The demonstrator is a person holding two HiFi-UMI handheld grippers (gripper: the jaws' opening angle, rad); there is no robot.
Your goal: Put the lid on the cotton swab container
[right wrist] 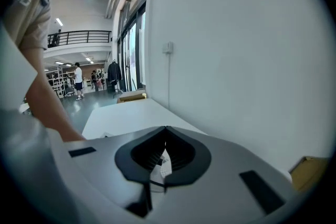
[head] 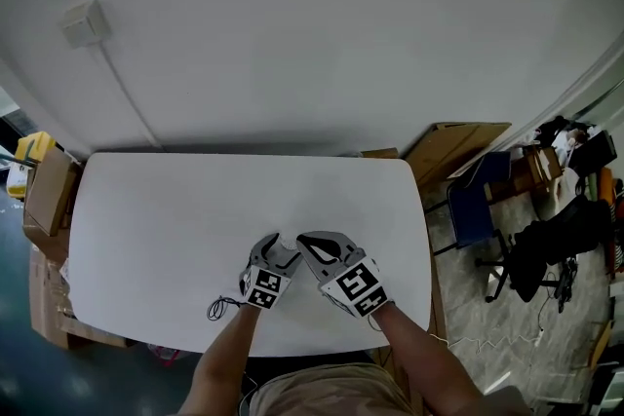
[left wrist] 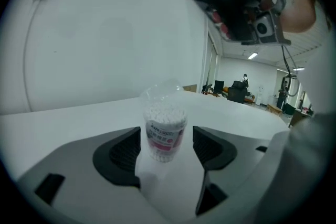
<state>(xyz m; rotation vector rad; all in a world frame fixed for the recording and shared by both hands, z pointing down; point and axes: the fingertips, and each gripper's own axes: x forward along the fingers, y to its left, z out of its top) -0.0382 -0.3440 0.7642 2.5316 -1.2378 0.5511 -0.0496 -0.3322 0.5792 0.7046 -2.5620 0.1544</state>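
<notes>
The cotton swab container (left wrist: 165, 132), a small clear tub packed with white swabs and carrying a pink label, stands upright on the white table (head: 146, 229). A clear lid (left wrist: 162, 93) rests on top of it; I cannot tell whether it is fully seated. My left gripper (left wrist: 167, 135) is open, with the container between its jaws and a gap on each side. In the head view the left gripper (head: 280, 249) sits near the table's front middle, with the right gripper (head: 305, 242) close beside it. My right gripper (right wrist: 165, 129) is shut, tips together, hovering above and to the right of the container.
Cardboard boxes (head: 47, 195) stand off the table's left end. A thin black cable (head: 222, 309) lies by the front edge. A blue chair (head: 476, 209) and wooden boards (head: 458, 143) are off the right side. The wall carries a socket box (head: 84, 22).
</notes>
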